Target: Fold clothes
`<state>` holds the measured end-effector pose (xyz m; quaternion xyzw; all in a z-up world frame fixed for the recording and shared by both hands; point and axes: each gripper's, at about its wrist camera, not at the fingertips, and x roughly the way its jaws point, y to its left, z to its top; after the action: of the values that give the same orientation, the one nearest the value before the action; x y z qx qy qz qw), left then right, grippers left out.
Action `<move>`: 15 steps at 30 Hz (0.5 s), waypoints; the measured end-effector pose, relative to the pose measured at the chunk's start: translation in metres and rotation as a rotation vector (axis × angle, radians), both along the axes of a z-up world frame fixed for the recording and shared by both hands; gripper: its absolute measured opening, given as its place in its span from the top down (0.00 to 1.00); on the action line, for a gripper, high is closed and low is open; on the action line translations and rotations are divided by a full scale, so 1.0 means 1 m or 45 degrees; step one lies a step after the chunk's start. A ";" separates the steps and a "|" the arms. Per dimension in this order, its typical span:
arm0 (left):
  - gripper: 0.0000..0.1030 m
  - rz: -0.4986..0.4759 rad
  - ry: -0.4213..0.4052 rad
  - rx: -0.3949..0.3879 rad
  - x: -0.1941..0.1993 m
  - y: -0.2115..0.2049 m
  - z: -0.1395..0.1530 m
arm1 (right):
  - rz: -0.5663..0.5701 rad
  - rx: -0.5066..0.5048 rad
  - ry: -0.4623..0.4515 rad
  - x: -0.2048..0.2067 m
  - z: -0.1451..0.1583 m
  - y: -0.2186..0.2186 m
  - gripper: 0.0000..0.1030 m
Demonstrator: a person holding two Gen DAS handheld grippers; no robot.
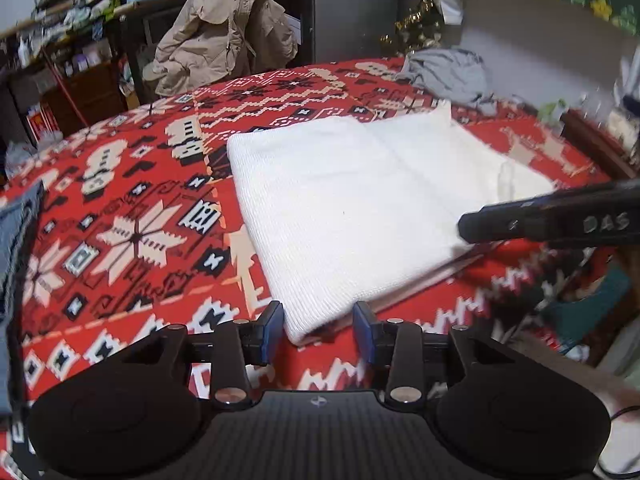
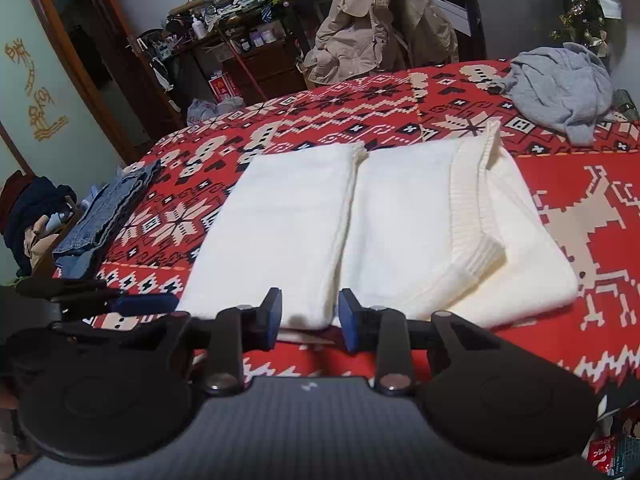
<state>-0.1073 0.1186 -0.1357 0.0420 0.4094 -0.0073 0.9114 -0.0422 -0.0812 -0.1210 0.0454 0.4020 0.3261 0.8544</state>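
A white knit sweater [image 1: 352, 208] lies folded flat on the red patterned blanket [image 1: 132, 216]. In the right wrist view the sweater [image 2: 280, 220] shows two long panels side by side, with a ribbed cuff [image 2: 476, 216] laid across the right one. My left gripper [image 1: 318, 332] is open, its blue pads on either side of the sweater's near corner. My right gripper [image 2: 310, 320] is also open, straddling the near edge where the two panels meet. From the left wrist, the right gripper [image 1: 480, 226] reaches in over the sweater's right edge. The left gripper [image 2: 160, 304] shows at the left of the right wrist view.
A crumpled grey garment [image 2: 560, 84] lies at the far right of the bed. Folded jeans [image 2: 104, 216] sit at the bed's left edge. A beige coat [image 2: 376, 20] hangs on a chair beyond the bed, beside cluttered shelves [image 2: 240, 12].
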 end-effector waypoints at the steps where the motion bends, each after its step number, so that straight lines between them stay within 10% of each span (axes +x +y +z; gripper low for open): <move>1: 0.66 -0.004 -0.006 0.020 0.000 -0.002 -0.001 | -0.002 0.002 0.003 0.000 0.000 -0.001 0.66; 9: 0.92 0.084 -0.056 -0.069 -0.008 0.007 0.004 | -0.007 0.034 0.007 0.006 0.002 -0.003 0.66; 15: 0.93 0.158 -0.051 -0.185 -0.010 0.018 0.004 | 0.020 0.083 0.060 0.020 -0.002 0.004 0.65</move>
<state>-0.1174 0.1369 -0.1318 -0.0493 0.3912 0.0204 0.9188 -0.0221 -0.0776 -0.1231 0.0777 0.4115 0.3445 0.8402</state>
